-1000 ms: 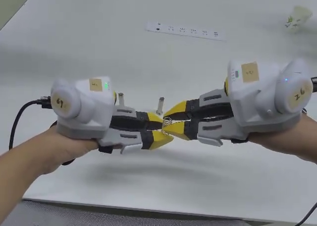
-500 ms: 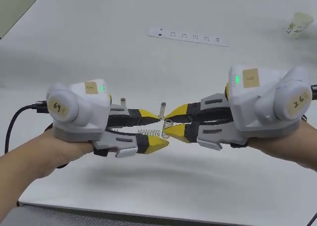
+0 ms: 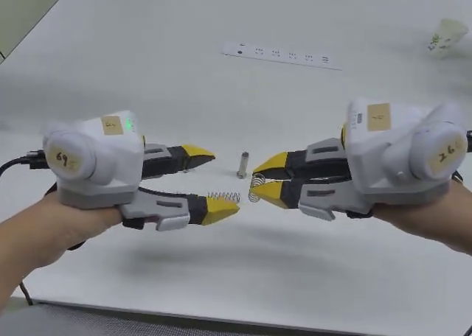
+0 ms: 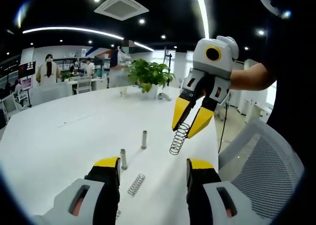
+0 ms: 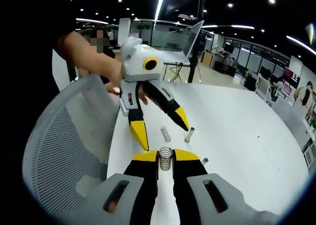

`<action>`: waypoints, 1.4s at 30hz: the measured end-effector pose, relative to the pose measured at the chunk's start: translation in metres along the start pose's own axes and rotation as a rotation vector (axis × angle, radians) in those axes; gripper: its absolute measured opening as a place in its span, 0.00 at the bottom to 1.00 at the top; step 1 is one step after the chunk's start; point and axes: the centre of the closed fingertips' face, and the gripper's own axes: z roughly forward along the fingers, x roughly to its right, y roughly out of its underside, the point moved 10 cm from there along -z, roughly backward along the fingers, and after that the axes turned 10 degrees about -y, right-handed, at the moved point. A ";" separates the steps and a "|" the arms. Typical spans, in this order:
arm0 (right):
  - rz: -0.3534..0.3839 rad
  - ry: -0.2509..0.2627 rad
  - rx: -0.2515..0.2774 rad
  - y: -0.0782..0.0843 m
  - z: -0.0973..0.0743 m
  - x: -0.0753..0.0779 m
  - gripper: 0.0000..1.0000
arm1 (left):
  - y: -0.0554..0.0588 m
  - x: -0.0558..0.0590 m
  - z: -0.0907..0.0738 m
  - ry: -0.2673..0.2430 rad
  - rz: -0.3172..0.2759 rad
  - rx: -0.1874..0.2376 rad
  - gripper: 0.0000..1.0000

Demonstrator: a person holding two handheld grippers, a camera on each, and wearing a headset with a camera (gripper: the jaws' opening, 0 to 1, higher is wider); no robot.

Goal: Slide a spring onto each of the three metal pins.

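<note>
Spring gripped at one end by the right hand-held gripper, jaws clamped on it, the rest of the coil jutting past the yellow tips, probably so its open end can be lined up for threading. A second spring lies on the table just beside the lower jaw of the left hand-held gripper, whose jaws stand wide apart, holding nothing. The left hand and right hand are level, tips facing across a small gap. Just beyond the tips a bare pin stands upright; the left gripper view shows a second pin near it. Farther off lies a power strip.
</note>
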 end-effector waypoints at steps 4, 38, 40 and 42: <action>0.000 0.009 0.000 0.000 0.000 0.001 0.08 | 0.002 -0.007 -0.008 -0.040 -0.016 0.005 0.55; 0.085 0.102 0.022 0.022 -0.009 0.011 0.08 | 0.030 -0.030 -0.041 -0.170 -0.121 -0.028 0.98; 0.093 0.108 0.023 0.024 -0.010 0.011 0.08 | 0.031 -0.030 -0.043 -0.170 -0.128 -0.031 0.98; 0.099 0.116 0.023 0.026 -0.012 0.012 0.08 | 0.032 -0.031 -0.044 -0.175 -0.127 -0.033 0.98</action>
